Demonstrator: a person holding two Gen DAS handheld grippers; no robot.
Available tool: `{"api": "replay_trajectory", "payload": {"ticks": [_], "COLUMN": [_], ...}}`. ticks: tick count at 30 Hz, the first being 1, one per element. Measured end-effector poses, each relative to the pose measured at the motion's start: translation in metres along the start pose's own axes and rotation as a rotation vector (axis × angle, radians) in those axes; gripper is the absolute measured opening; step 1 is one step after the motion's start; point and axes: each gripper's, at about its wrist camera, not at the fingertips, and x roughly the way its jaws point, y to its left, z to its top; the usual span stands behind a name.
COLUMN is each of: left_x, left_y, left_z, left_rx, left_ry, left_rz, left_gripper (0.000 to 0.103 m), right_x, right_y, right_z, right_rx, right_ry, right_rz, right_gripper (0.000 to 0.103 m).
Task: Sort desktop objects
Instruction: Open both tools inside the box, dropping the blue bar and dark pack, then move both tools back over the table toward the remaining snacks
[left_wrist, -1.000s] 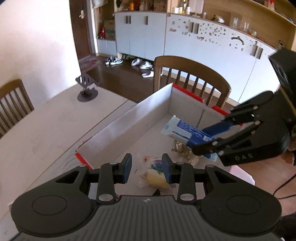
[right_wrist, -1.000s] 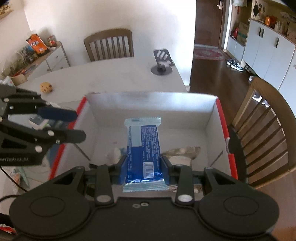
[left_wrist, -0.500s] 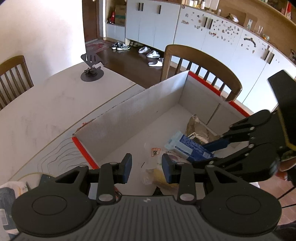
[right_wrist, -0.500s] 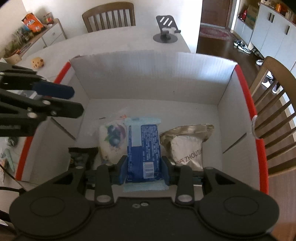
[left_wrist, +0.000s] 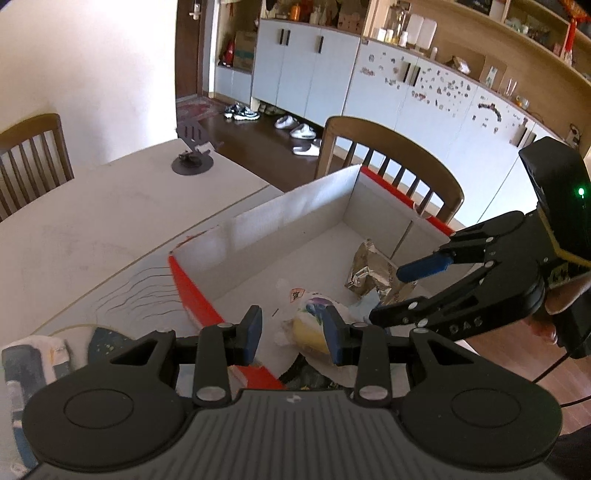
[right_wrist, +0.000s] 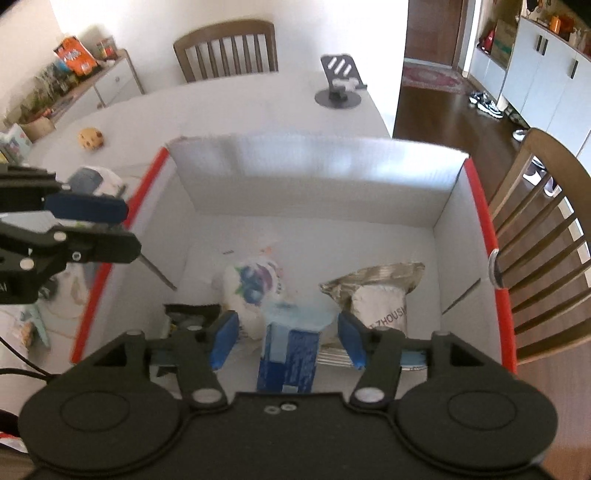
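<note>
The right gripper (right_wrist: 288, 338) is shown above the box (right_wrist: 317, 177), its jaws having just been opening; the blue packet (right_wrist: 290, 356) lies between the parted fingers (right_wrist: 223, 338) and is no longer pressed by them. The packet is located over the near part of the box floor, between the blueberry pouch (right_wrist: 255, 286) and the silver pouch (right_wrist: 380, 295). Its long axis is directed along the gripper's pointing line, toward the box's far wall, with the pale sealed end leading. The release is judged best completed by keeping the jaws wide and withdrawing straight upward, so that the packet is not dragged out. The left gripper (left_wrist: 291, 332) is held over the box's near red edge, fingers apart with nothing clamped. A cookie (right_wrist: 90, 138) is seen on the table beyond the box.
</note>
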Motion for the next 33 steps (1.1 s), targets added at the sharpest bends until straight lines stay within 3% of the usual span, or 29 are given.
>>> {"api": "replay_trajectory", "payload": {"ticks": [9, 14, 23, 33], "left_x": [-0.036, -0.054, -0.082, -0.104], "left_y": [0.017, 0.026, 0.048, 0.074], "left_z": [-0.025, -0.040, -0.064, -0.092], "left_rx": [-0.038, -0.046, -0.063, -0.096], "left_ry": [-0.028, -0.044, -0.059, -0.046], "left_rz": [0.023, 0.045, 0.082, 0.100], "left_gripper": [0.039, 0.059, 0.082, 0.084], "right_x": [-0.022, -0.028, -0.037, -0.041], "right_y": [0.028, 0.053, 0.098, 0.145], "right_z": [0.006, 0.008, 0.006, 0.001], "right_rx": [0.010, -0.006, -0.003, -0.007], "right_ry": [-0.060, -0.076, -0.130, -0.154], "right_rz": [0.013, 0.026, 0.047, 0.067], "right_gripper": [0.064, 0.067, 0.073, 0.082]}}
